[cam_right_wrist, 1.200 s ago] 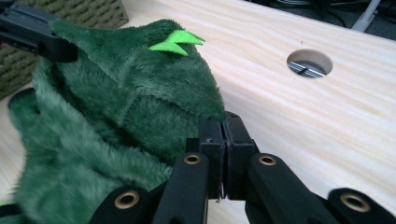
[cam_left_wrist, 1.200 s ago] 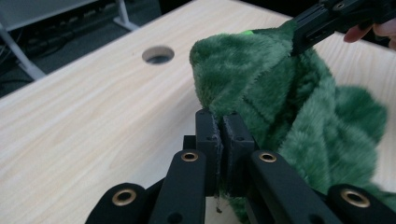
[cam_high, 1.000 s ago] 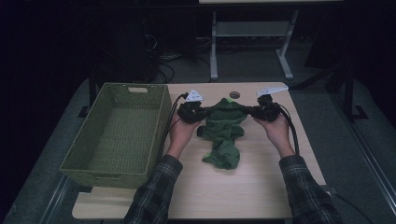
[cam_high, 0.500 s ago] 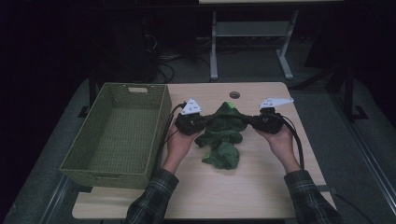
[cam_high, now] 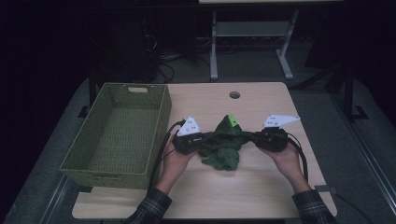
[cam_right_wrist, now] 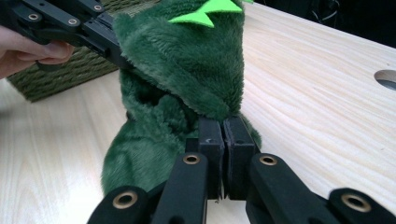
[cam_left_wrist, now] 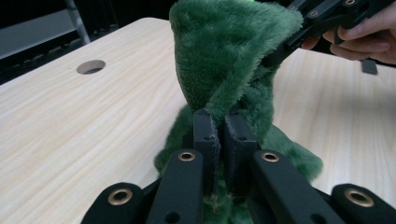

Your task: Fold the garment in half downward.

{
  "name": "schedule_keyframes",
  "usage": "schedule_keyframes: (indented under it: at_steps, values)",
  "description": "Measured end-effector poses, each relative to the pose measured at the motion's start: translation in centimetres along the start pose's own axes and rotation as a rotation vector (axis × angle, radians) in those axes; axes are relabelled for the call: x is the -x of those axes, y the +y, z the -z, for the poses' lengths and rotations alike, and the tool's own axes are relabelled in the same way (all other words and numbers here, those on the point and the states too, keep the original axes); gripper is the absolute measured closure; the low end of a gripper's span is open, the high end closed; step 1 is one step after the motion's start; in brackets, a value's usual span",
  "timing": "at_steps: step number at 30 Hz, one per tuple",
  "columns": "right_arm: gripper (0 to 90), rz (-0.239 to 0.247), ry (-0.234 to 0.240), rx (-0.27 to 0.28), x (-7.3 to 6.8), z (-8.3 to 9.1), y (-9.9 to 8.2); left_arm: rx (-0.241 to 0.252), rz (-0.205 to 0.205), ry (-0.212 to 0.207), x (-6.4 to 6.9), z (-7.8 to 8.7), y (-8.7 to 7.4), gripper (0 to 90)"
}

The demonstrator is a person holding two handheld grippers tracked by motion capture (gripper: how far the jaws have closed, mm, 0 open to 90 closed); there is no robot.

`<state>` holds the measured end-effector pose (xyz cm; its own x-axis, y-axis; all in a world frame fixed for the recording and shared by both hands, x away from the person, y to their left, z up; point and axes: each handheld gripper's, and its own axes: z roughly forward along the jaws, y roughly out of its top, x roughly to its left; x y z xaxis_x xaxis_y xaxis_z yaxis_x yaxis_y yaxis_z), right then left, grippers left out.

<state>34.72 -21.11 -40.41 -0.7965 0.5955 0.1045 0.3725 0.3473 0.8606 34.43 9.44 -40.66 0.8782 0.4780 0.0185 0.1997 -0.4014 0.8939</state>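
Observation:
A dark green plush garment with a bright green spike on its hood lies on the wooden table, bunched between both grippers. My left gripper is shut on the garment's left edge; in the left gripper view its jaws pinch the green plush. My right gripper is shut on the right edge; in the right gripper view its jaws clamp the fur below the spike. The hood stands up between the two grippers, and the rest of the garment hangs down onto the table.
A woven green basket stands at the table's left side, close to the left gripper. A round cable hole lies in the far middle of the tabletop. A metal stand is on the floor behind the table.
Both grippers have pulled back toward the person with the green garment still held. The garment is now more bunched, with its hood raised between them.

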Motion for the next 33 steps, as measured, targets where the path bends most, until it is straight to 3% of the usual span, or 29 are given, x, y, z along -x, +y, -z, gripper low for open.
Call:
schedule_keyframes:
  at_steps: [2,13,17,20,27,30,33]
  values:
    - [87.5,0.000,0.028,-0.026,-0.5,-0.1,-0.3,-0.004,-0.002,-0.009,0.4,0.1,-0.5,85.1]
    - [87.3,0.026,0.078,-0.073,-2.5,0.0,-2.2,-0.023,-0.022,-0.044,2.2,0.6,-2.9,85.1]
    - [87.3,0.041,0.098,-0.084,-3.1,0.0,-2.8,-0.050,-0.038,-0.053,2.9,0.5,-3.9,85.1]
    - [87.2,0.051,0.111,-0.131,-3.8,-0.3,-3.6,-0.088,-0.053,-0.053,3.3,0.4,-4.7,85.1]
    - [87.3,0.052,0.138,-0.185,-4.1,-0.9,-5.1,-0.134,-0.047,-0.079,3.7,0.0,-5.8,85.6]
    - [87.2,0.054,0.140,-0.213,-4.3,-1.3,-5.7,-0.162,-0.063,-0.082,3.8,-0.2,-6.1,85.9]
    - [87.2,0.054,0.145,-0.252,-4.3,-1.9,-6.1,-0.214,-0.082,-0.088,3.9,-0.6,-6.5,86.0]
